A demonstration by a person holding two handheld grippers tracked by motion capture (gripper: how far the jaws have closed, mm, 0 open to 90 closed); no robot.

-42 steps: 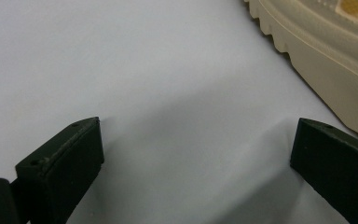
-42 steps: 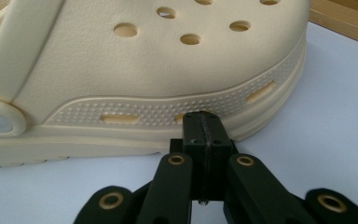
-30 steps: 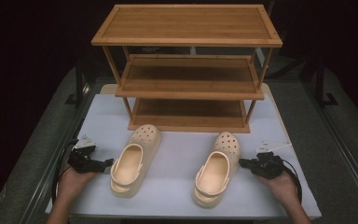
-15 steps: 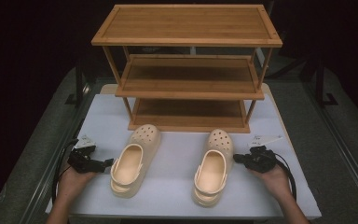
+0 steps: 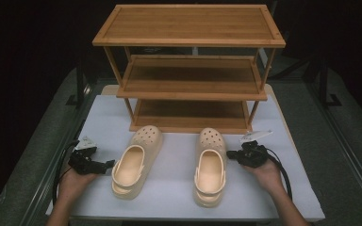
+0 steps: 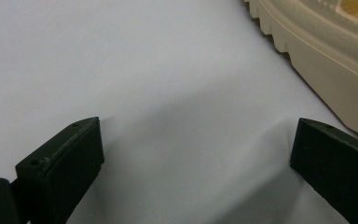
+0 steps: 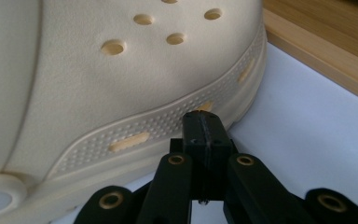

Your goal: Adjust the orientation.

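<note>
Jaws of right gripper (image 5: 230,154) closed on nothing, tips pressed to the sole wall of the right clog (image 5: 210,165); gripper and clog have both shifted toward the left clog (image 5: 135,161) since a second ago. Left gripper (image 5: 108,164) open, empty, unmoved beside left clog. Both clogs sit mid-mat (image 5: 169,197), before the bamboo shoe rack (image 5: 189,63).

Looks like a lab/recording setup, not a home: my surface (image 5: 179,188) has a plain white sheet, dark unlit surroundings, black stands (image 5: 323,80) at both sides. Staged props: bamboo shoe rack (image 5: 191,70) w/ two beige clogs (image 5: 132,167).
</note>
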